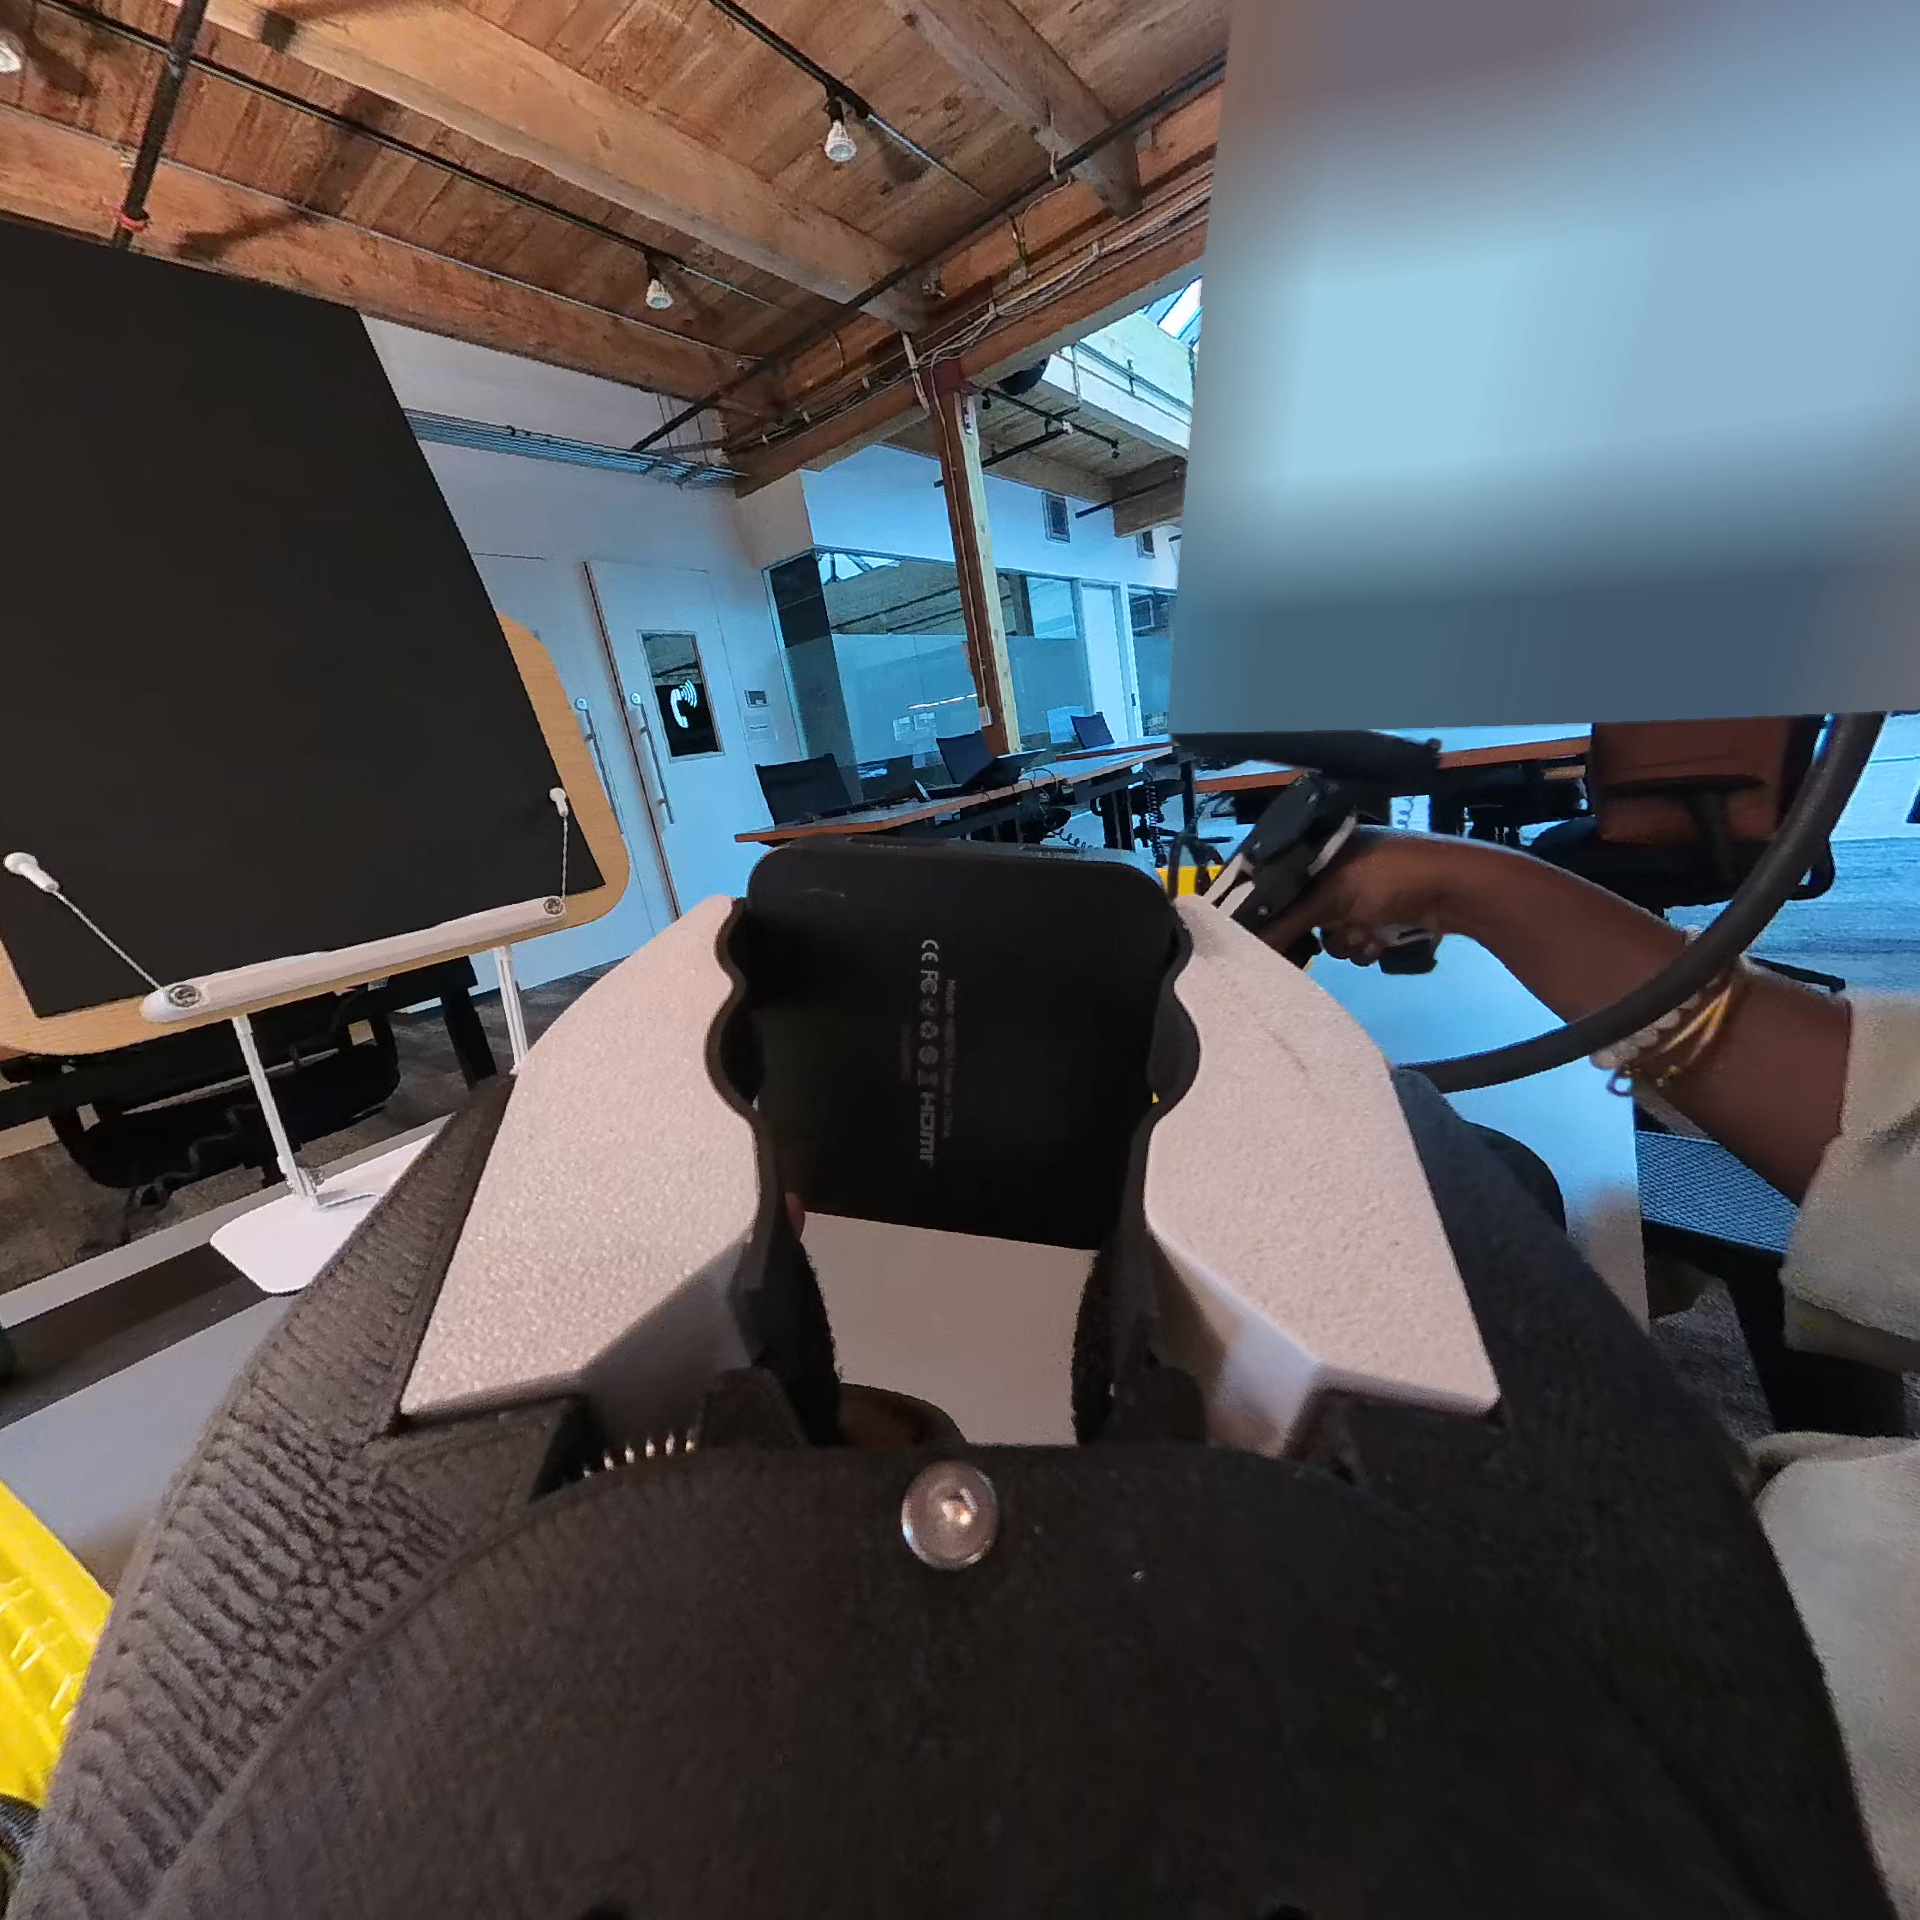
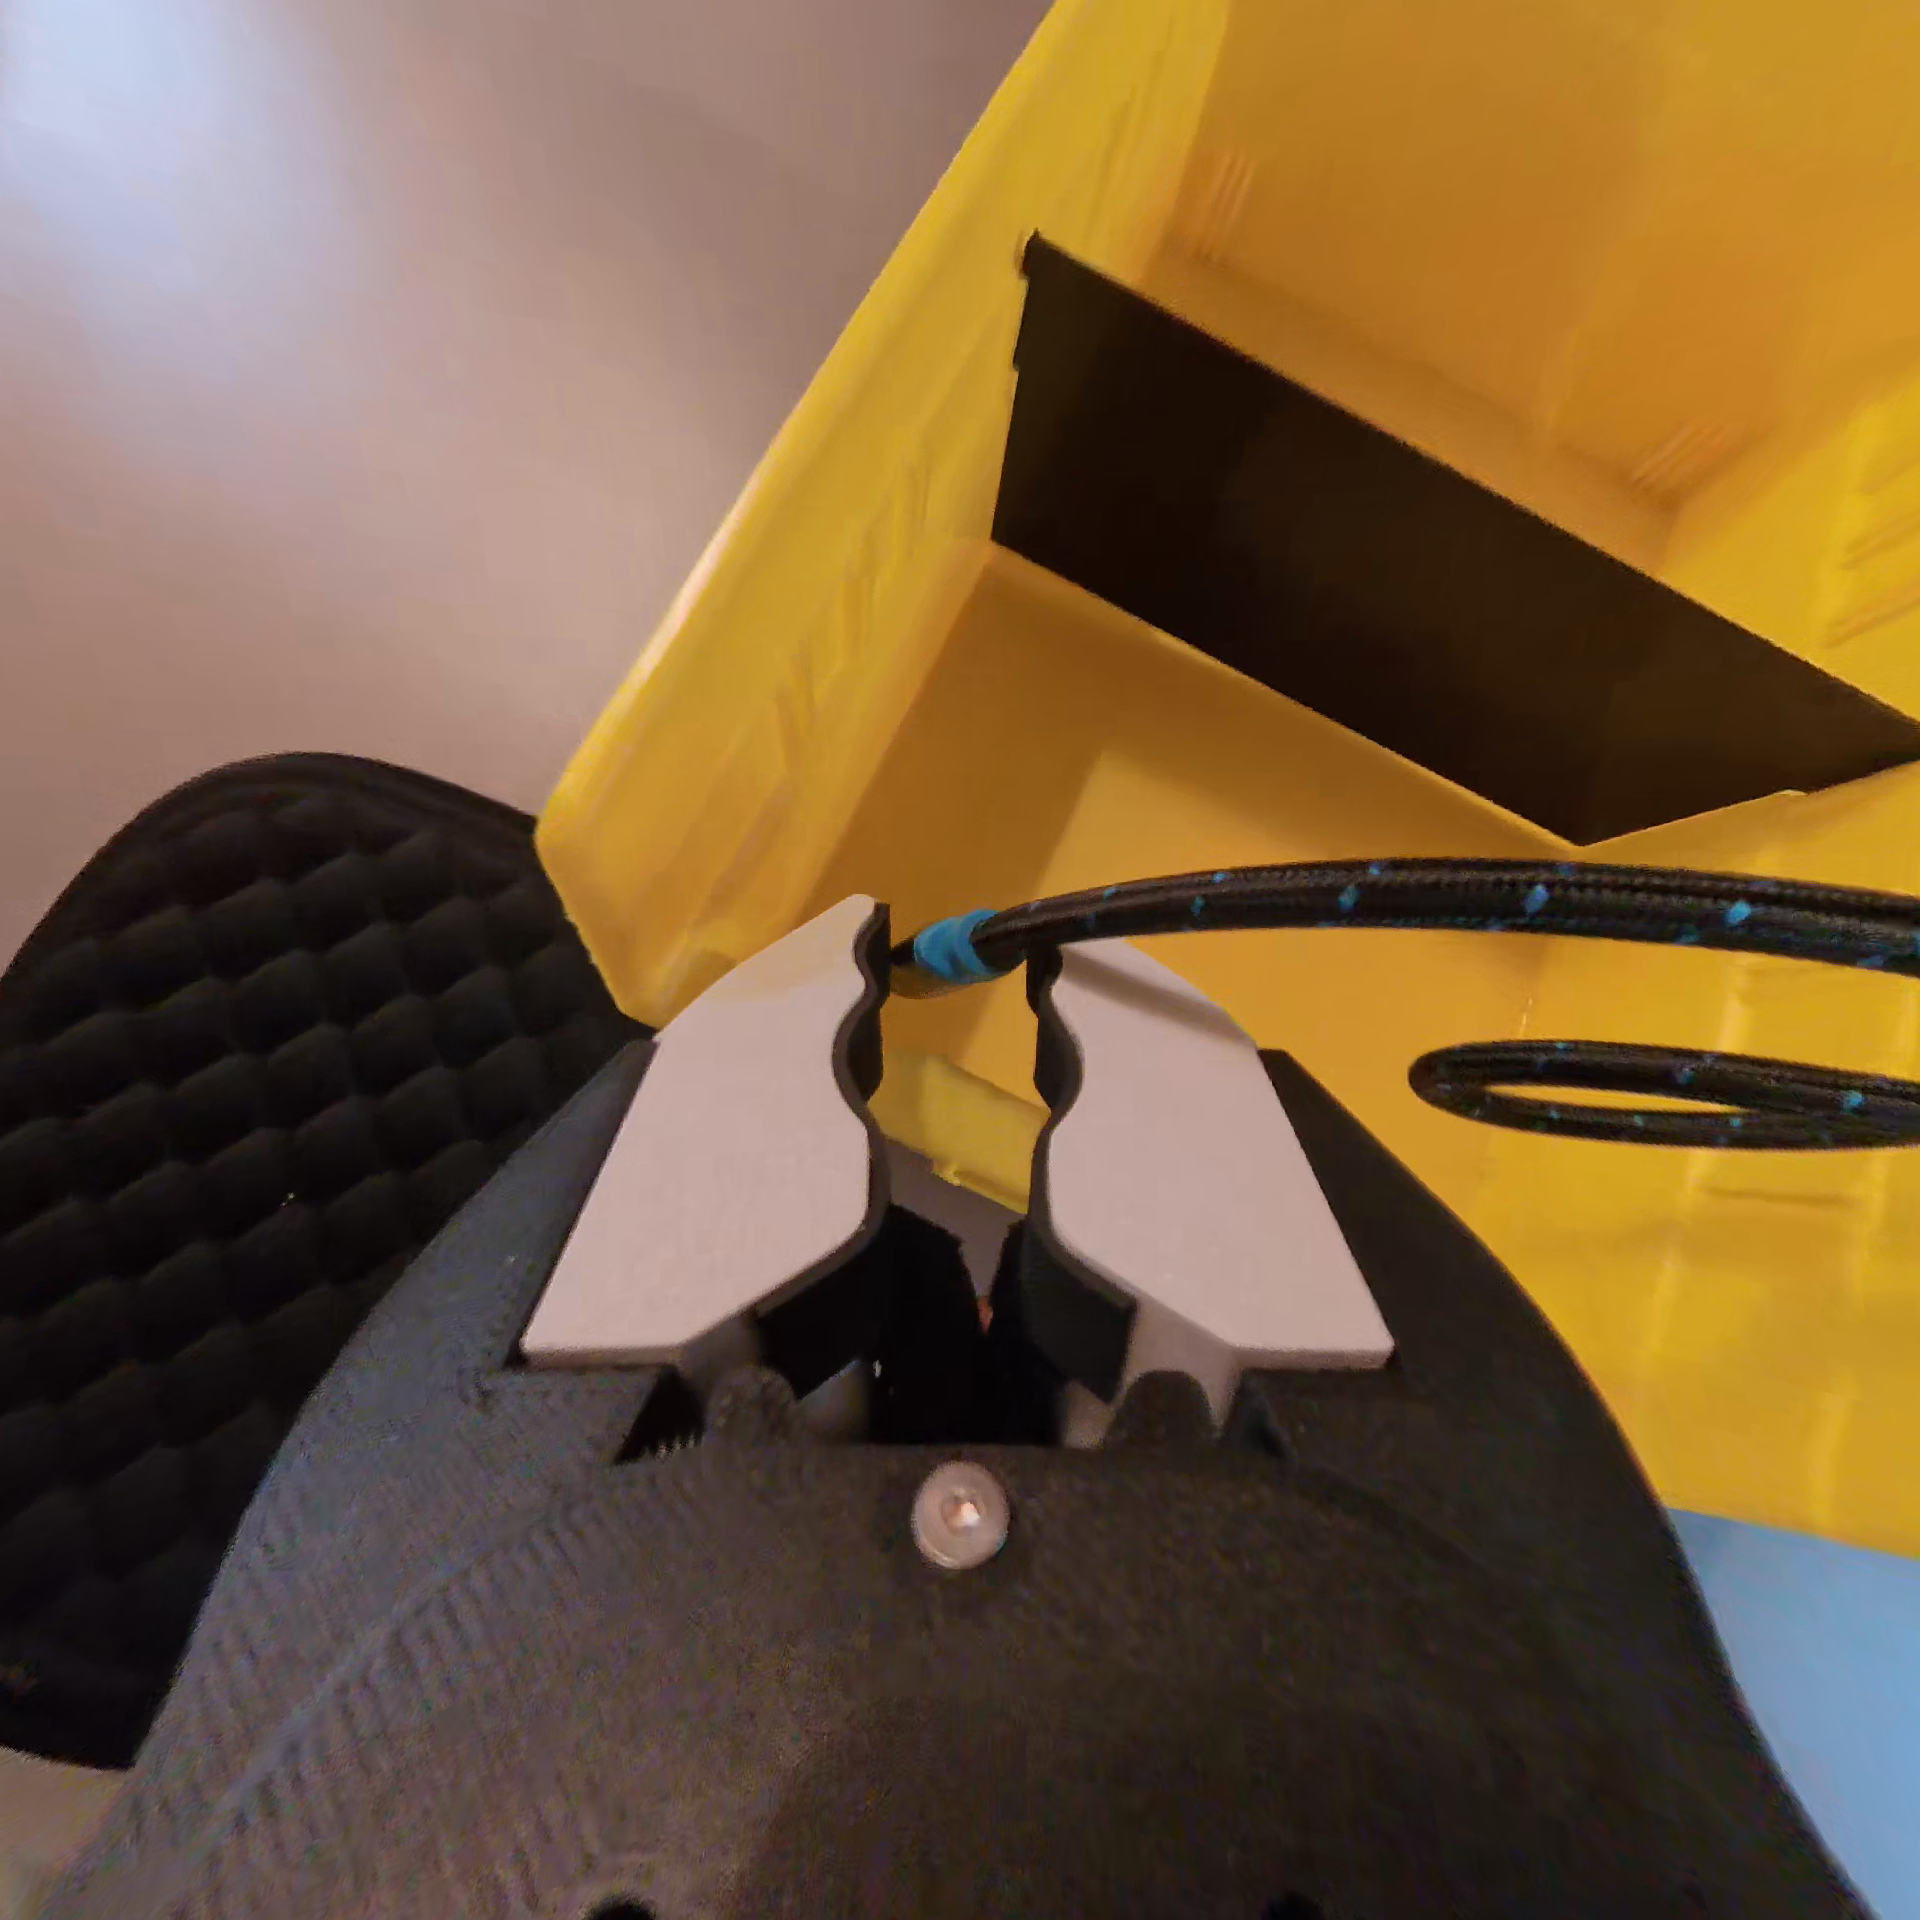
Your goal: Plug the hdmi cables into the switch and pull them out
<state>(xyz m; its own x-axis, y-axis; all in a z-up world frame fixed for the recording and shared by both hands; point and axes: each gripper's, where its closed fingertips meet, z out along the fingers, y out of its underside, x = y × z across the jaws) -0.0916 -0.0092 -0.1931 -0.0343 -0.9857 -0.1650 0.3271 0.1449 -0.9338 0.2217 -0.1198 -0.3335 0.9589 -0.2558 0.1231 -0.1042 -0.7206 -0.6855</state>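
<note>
Black, flat rectangular plastic switch (image 1: pixel 951 1049) pinched between left gripper (image 1: pixel 951 956) fingers; right gripper (image 2: pixel 956 971) pinches blue-collared end of black braided blue-flecked cable (image 2: pixel 1455 899) over yellow plastic bin (image 2: pixel 1351 312).

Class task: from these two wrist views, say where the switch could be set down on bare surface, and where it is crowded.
Free: the grey tabletop between the white stand base and the yellow bin. Crowded: the bin floor, where the right gripper works at the braided HDMI cable. The left gripper holds the switch.
</note>
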